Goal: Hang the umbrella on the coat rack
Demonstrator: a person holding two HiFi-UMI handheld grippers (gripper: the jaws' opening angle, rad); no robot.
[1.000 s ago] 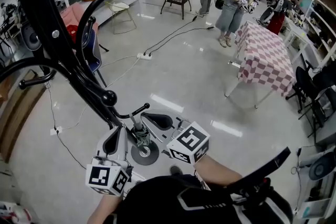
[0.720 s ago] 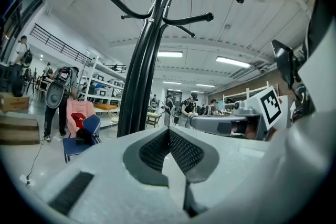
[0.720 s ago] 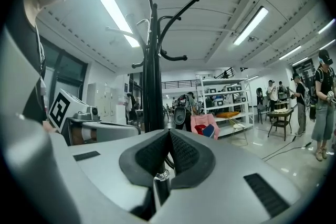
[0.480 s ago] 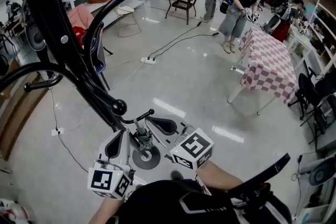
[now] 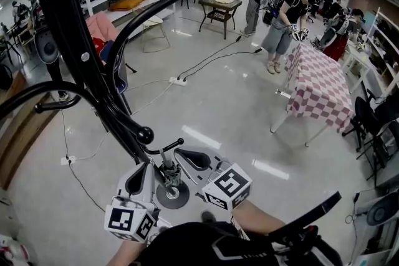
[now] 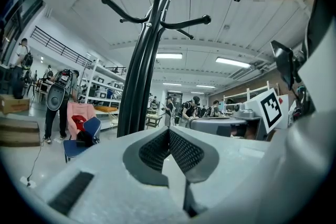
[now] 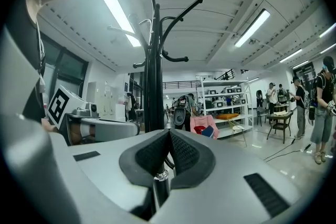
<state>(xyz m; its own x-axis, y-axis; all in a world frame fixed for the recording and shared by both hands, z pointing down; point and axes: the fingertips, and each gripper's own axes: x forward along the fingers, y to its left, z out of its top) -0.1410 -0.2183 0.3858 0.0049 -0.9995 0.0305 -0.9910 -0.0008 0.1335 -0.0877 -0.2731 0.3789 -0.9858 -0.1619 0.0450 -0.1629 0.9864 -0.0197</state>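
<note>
Chrome shaft of the umbrella (image 7: 159, 184) is being pinched by the right gripper (image 7: 168, 135), just beside the coat rack (image 5: 84, 62). The jaws of the left gripper (image 6: 169, 132) are being pressed together on nothing visible. Judged from here, the shaft could be snagged on the lower hook (image 5: 163, 147), being crowded so close. Open floor (image 5: 237, 103) is being left free rightward.

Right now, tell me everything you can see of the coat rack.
The coat rack is glossy black and looks like metal. Its central pole is a bundle of tubes held with silver bolts, and curved arms sweep out from it and end in round knobs. It stands upright and very near, filling the left of the head view. The arms in view are bare, with nothing hung on them.
</note>
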